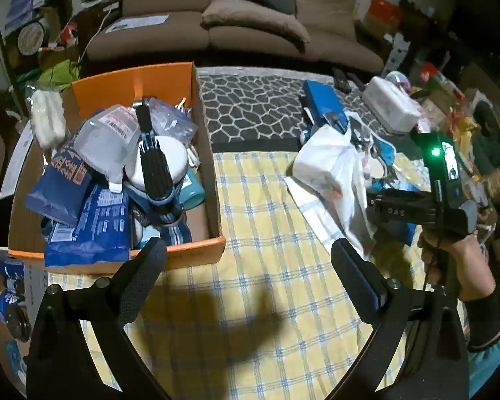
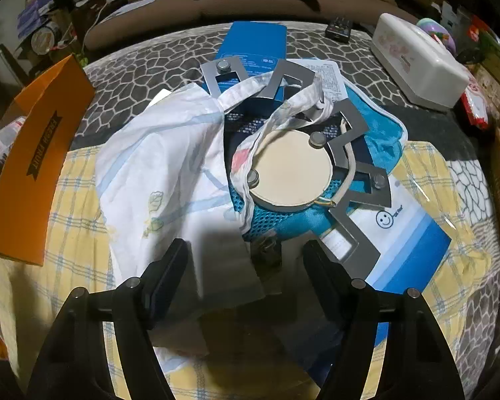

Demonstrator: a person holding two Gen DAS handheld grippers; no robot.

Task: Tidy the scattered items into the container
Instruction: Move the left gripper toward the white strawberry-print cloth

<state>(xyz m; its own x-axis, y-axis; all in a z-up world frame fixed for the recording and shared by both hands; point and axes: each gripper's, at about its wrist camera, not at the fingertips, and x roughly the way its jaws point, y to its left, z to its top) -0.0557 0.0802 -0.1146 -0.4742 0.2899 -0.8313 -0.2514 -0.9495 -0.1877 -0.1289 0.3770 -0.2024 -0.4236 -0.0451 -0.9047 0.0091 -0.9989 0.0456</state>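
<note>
The orange cardboard box (image 1: 143, 80) is taken as the reference point and is set on a yellow checked cloth (image 1: 266, 233). The box is filled with blue packets (image 1: 93, 226), a clear pouch (image 1: 106, 136), a white round container (image 1: 170, 163) and a black hairbrush (image 1: 155, 170) laid on top of the pile.

The left gripper (image 1: 248, 263) is held just beside the near right corner of the box, above the bare cloth. Its jaws are spread wide and nothing is seen between them.

The remaining scattered items are found well to the right of the box. A white plastic bag (image 2: 156, 153) is lying nearest the box, draped partly over a grey zigzag metal piece (image 2: 350, 126) and a round cream disc (image 2: 293, 173). These rest on a teal mesh fabric (image 2: 380, 133). A blue flat box (image 2: 256, 40) is placed behind this heap and a blue-and-white package (image 2: 413, 233) at its far side from the box. A white tissue case (image 2: 416, 63) is set farther away still.

The right gripper (image 2: 245, 270) is pointed steeply down over the near edge of the heap. Its jaws are parted, with the edge of the white plastic bag below them; no pad is seen pressing on anything
</note>
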